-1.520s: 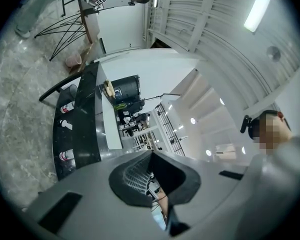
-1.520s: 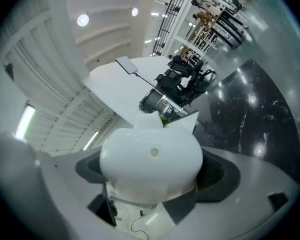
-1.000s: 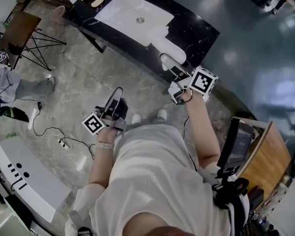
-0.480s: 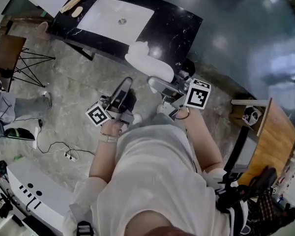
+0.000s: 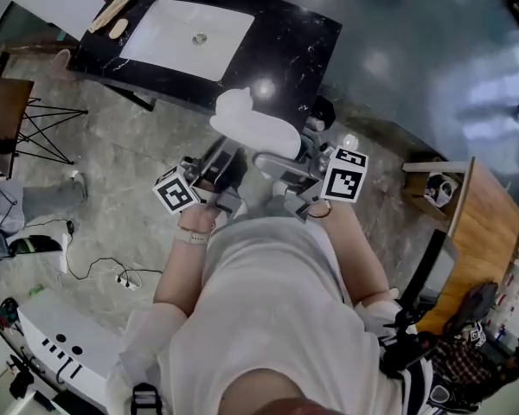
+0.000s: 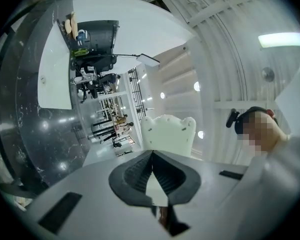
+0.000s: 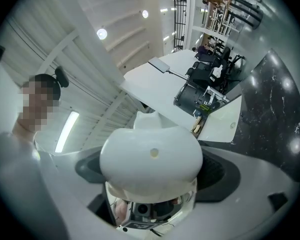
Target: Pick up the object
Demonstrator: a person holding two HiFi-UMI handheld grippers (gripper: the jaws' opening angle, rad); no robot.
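1. A second ago the white moulded object (image 5: pixel 255 128) lay on the front edge of the black counter (image 5: pixel 285 50), just beside the white basin (image 5: pixel 186 28), with the right gripper (image 5: pixel 272 152) reaching in at it. Now it has come off that edge and sits out over the floor, nearer the person's body.

2. The right gripper view shows why: the right gripper (image 7: pixel 152 173) is clamped on the object (image 7: pixel 150 149), whose rounded white body fills the space between the two dark pads.

3. I judge from this that the pick is essentially made. The object's weight appears to rest on the gripper alone, and nothing of the counter shows beneath it.

4. The left gripper (image 5: pixel 223 152) has moved in too, and now lies just beside the object's near side, pointing up towards it.

5. In its own view the left gripper (image 6: pixel 152 170) has its pads pressed together with nothing between them. The object (image 6: pixel 168 134) stands just beyond the tips, notched end up, apart from them.

6. The object is long and smooth, and the grasp seems to sit towards one end. In my judgement it could tip or slide in the pads if swung quickly, so a steady carry is what remains.
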